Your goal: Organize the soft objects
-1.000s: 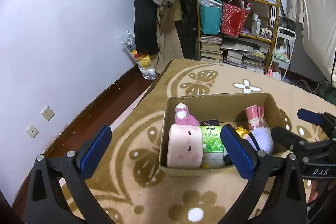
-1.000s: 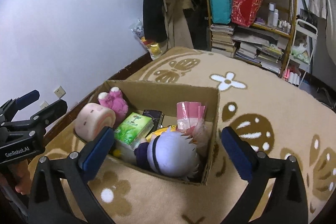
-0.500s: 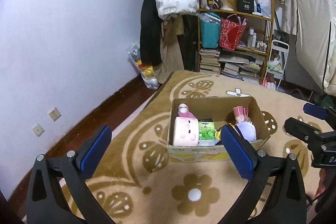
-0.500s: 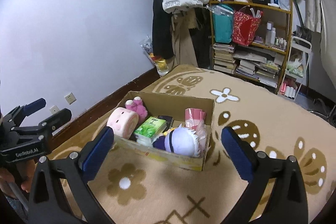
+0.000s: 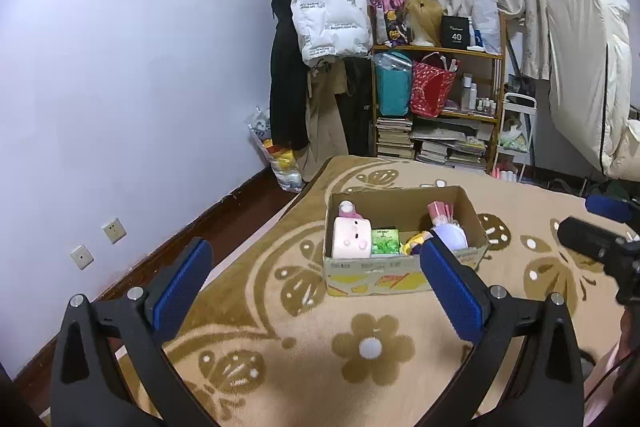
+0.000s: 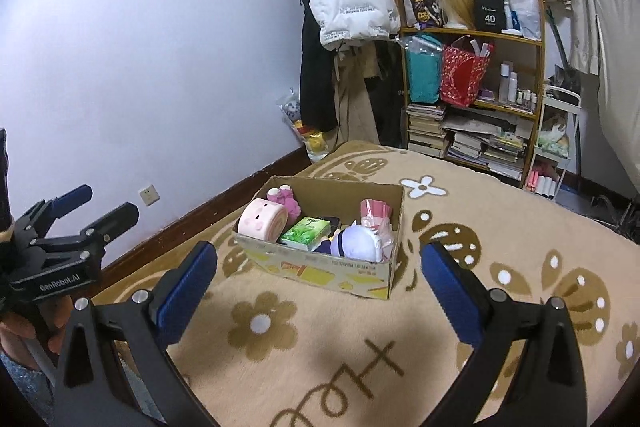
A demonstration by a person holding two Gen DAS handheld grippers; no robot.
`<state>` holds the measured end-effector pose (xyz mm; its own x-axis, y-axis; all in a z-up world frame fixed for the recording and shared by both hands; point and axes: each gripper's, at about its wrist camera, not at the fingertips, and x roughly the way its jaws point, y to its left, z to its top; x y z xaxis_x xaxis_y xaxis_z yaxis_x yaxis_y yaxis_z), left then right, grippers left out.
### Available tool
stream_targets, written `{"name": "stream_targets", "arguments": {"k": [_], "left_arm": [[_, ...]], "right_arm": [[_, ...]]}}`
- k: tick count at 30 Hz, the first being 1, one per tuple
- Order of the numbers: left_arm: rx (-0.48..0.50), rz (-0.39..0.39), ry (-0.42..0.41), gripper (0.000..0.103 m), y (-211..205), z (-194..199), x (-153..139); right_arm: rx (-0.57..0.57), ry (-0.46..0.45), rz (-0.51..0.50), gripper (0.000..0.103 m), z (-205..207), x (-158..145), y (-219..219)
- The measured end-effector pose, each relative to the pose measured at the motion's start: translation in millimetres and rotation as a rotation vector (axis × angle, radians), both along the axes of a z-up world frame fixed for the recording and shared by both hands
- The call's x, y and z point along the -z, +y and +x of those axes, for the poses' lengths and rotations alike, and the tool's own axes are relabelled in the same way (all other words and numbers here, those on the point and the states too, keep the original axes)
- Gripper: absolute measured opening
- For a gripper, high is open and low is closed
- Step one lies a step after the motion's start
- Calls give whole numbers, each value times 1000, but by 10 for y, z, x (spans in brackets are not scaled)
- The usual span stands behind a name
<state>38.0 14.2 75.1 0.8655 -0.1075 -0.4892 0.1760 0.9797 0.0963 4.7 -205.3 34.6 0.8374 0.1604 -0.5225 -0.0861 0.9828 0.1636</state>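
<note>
A cardboard box (image 5: 376,277) (image 6: 320,269) stands on the beige patterned rug. In it lie a pink roll-shaped plush (image 5: 351,238) (image 6: 262,219), a small pink plush (image 6: 286,198), a green tissue pack (image 5: 385,242) (image 6: 306,231), a purple-haired doll (image 5: 450,234) (image 6: 358,245) and a pink pack (image 6: 374,211). My left gripper (image 5: 316,291) is open and empty, well back from the box. My right gripper (image 6: 318,291) is open and empty, also back from the box. Each gripper shows at the edge of the other's view.
A wooden shelf (image 5: 440,107) with books, bags and bottles stands at the back by the curtain. Coats (image 5: 320,27) hang left of it, with a plastic bag (image 5: 280,159) below. The wall and dark floor strip (image 5: 180,247) run along the left.
Both grippers have pulled back and up from the box, which now looks smaller and farther away. Both stay open and empty.
</note>
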Motion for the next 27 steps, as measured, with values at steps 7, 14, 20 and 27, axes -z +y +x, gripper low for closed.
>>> {"name": "stream_targets", "arguments": {"k": [7,14,20,27], "left_arm": [[19,11,-19,102,-51,-256,131],[29,-18,8,102,-52,-380,378],[13,19,2,103,-89,-435,485],[6,-3,32,102,-18,-388,553]], "right_arm": [[14,-24,18,103,-254,116,23],[25,-26,26,103,-386,291,7],[21,-15,7,103,-407,466,6],[22,-6,-6,103,-422,586,27]]}}
